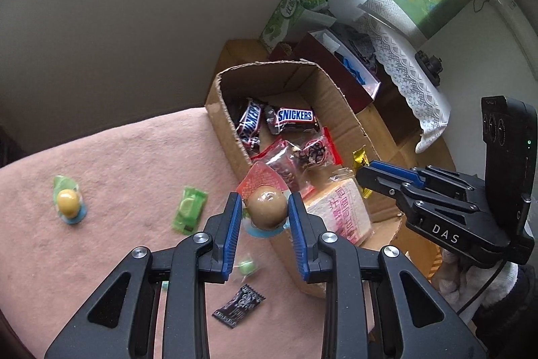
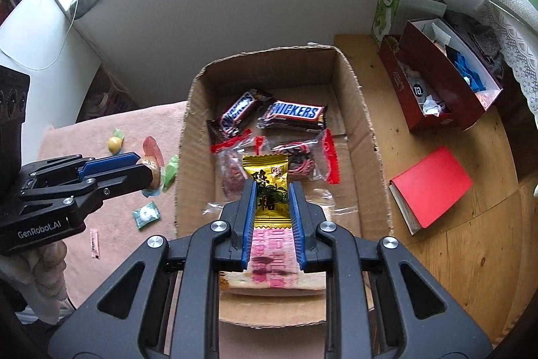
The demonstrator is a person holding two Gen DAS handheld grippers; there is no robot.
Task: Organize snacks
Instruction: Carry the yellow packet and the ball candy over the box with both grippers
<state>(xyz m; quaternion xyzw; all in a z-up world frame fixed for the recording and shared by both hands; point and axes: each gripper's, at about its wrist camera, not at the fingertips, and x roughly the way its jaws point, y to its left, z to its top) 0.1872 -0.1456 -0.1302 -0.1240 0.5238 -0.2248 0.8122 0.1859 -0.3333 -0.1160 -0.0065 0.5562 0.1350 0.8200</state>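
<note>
On the pink cloth (image 1: 117,164) at the left, several sweets lie loose and unsorted: a yellow ball sweet (image 1: 68,202), a green packet (image 1: 189,210) and a black wrapper (image 1: 239,305). The left gripper (image 1: 265,214) is clamped on a brown round sweet (image 1: 267,207) just beside the cardboard box (image 1: 222,110), while the right gripper (image 2: 273,204) pinches a yellow candy packet (image 2: 269,187) above the box interior. The box already holds Snickers bars (image 2: 296,113) and red-edged bags (image 2: 302,157), so the job looks roughly halfway done
</note>
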